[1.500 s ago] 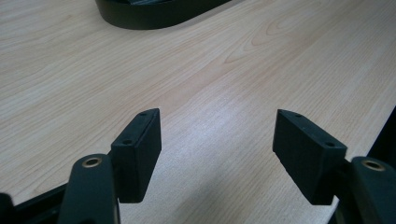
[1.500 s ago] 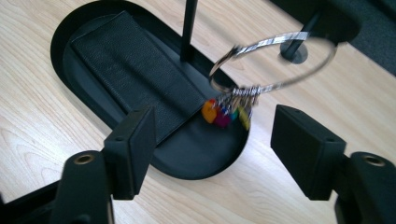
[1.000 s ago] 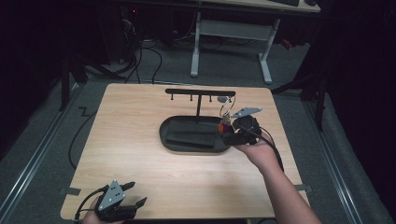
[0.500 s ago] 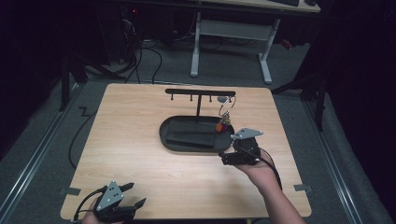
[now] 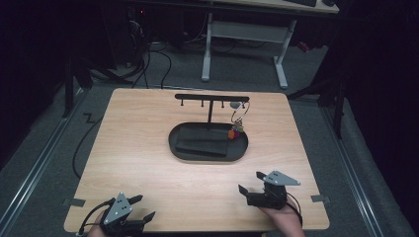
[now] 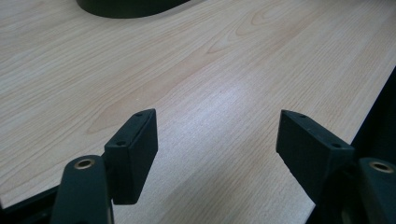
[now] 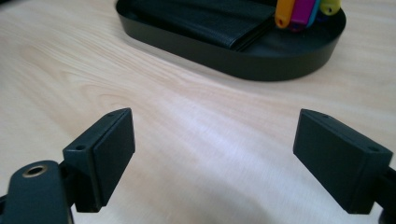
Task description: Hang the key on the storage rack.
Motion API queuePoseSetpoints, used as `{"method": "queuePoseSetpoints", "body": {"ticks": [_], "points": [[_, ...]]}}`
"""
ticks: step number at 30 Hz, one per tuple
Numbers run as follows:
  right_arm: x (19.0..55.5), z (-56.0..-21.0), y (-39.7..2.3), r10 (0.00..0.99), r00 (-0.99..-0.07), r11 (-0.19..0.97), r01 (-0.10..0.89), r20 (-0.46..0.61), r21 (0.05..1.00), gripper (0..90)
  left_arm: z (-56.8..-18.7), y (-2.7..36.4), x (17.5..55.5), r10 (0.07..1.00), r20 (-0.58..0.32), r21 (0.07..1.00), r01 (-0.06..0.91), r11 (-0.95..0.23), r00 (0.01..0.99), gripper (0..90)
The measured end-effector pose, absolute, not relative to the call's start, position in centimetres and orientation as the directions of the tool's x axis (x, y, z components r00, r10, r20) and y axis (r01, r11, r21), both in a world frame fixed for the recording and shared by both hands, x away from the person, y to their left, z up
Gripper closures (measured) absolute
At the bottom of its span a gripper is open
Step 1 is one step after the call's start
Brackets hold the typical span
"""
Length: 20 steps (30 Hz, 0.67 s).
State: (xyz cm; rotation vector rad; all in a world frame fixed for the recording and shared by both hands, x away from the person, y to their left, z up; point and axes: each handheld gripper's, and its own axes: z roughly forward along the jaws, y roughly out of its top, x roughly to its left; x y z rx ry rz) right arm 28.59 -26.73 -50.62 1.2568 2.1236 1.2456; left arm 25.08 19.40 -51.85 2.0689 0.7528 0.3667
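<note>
Both tongs, the left gripper (image 5: pixel 141 208) and right gripper (image 5: pixel 251 182), rest wide open and empty, the key ring (image 5: pixel 238 114) apparently already hung well ahead of them, so nothing seems left to grasp.

Light wooden rectangular table top (image 5: pixel 143 148), pale grain, small grey tape tab at each near corner edge (image 5: pixel 73 202) (image 5: pixel 320 199). Grey carpet floor (image 5: pixel 306 74) around it. White metal desk frame (image 5: pixel 244 32) beyond far edge. Black cables (image 5: pixel 163 57) looping on floor near frame; one black cable (image 5: pixel 79 148) beside table's left edge. Metal floor rail (image 5: pixel 34 163) along left.
</note>
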Motion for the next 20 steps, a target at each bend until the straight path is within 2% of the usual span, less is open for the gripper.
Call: {"method": "queuePoseSetpoints", "body": {"ticks": [2, 7, 11, 20], "points": [[27.7, -51.0, -27.3, 0.849, -0.511, 0.175, 0.513, 0.135, 0.840, 13.0, -51.8, 19.3, 25.1, 0.628, -0.014, 0.820, 0.368, -0.438, 0.778, 29.9], [27.7, -52.1, -27.6, 0.880, -0.466, 0.207, 0.543, 0.088, 0.814, 14.1, -51.9, 19.0, 25.2, 0.616, 0.001, 0.815, 0.357, -0.457, 0.788, 29.6], [28.0, -52.4, -27.3, 0.879, -0.465, 0.200, 0.565, 0.109, 0.801, 14.1, -51.8, 19.2, 25.2, 0.616, -0.003, 0.818, 0.356, -0.452, 0.788, 29.5], [28.0, -52.5, -26.4, 0.869, -0.488, 0.237, 0.558, 0.083, 0.795, 13.7, -51.6, 19.8, 24.9, 0.621, 0.007, 0.824, 0.348, -0.448, 0.784, 29.3]]}}
